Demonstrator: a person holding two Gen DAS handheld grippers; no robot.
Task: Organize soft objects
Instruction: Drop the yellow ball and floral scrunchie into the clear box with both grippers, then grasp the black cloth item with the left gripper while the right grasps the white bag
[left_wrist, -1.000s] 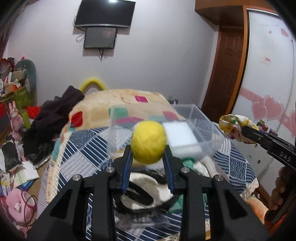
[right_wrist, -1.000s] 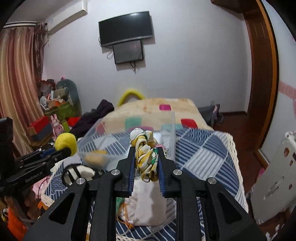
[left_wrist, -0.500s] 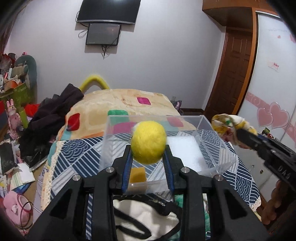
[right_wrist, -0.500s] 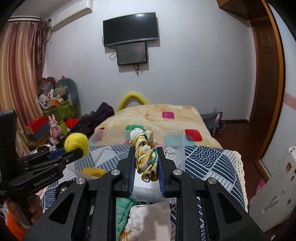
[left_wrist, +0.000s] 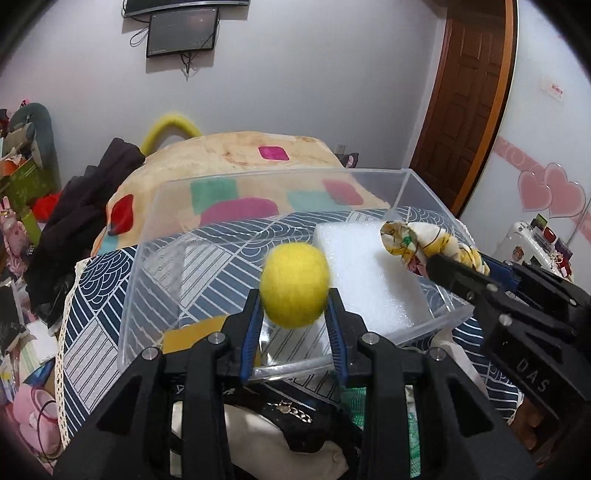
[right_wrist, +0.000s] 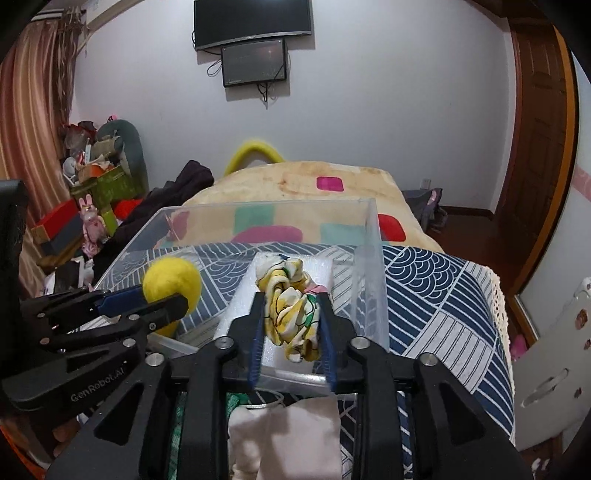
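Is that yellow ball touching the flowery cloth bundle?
Apart. The left wrist view shows white foam between the yellow ball and the cloth bundle.

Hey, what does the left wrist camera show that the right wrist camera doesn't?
Only the left wrist view shows the pink heart stickers and a yellow sponge in the clear bin. Only the right wrist view shows the striped curtain. Both show the left tool gripping the yellow ball, the right tool gripping the floral scrunchie, and the white foam block.
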